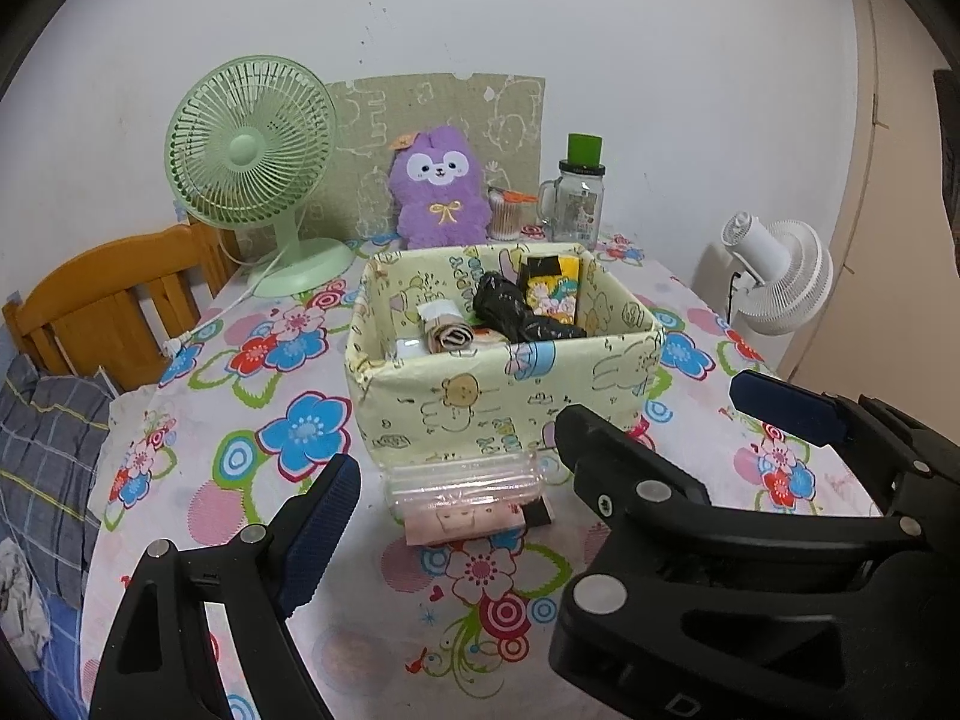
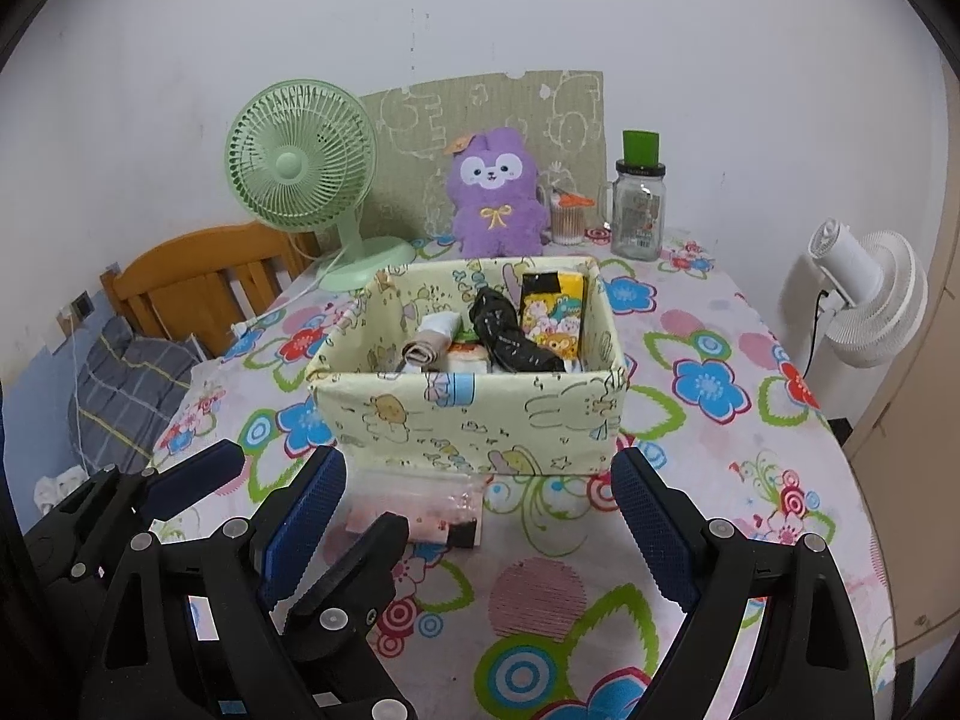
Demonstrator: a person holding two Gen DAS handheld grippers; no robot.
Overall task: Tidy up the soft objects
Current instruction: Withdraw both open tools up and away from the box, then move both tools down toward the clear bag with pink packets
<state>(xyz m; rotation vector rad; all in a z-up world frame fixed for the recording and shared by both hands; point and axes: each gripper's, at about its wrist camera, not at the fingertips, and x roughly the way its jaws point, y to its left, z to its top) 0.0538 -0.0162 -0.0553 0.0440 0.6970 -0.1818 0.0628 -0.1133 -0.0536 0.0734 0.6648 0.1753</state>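
Observation:
A pale yellow cartoon-print fabric box (image 1: 480,402) (image 2: 468,414) stands mid-table and holds a black bundle (image 1: 516,309), a yellow printed pack (image 1: 552,288) and rolled cloths (image 1: 441,324). A clear zip bag with a pink item (image 1: 468,498) (image 2: 420,507) lies on the cloth just in front of the box. My left gripper (image 1: 456,522) is open and empty, its fingers either side of the bag. My right gripper (image 2: 480,528) is open and empty, just right of the bag. A purple plush (image 1: 438,189) (image 2: 495,195) sits at the back.
A green desk fan (image 1: 252,162) stands back left, and a glass jar with a green lid (image 1: 579,195) and a cotton-swab cup (image 1: 504,213) stand back right. A wooden chair (image 1: 114,306) is left of the table, a white fan (image 1: 780,276) right of it.

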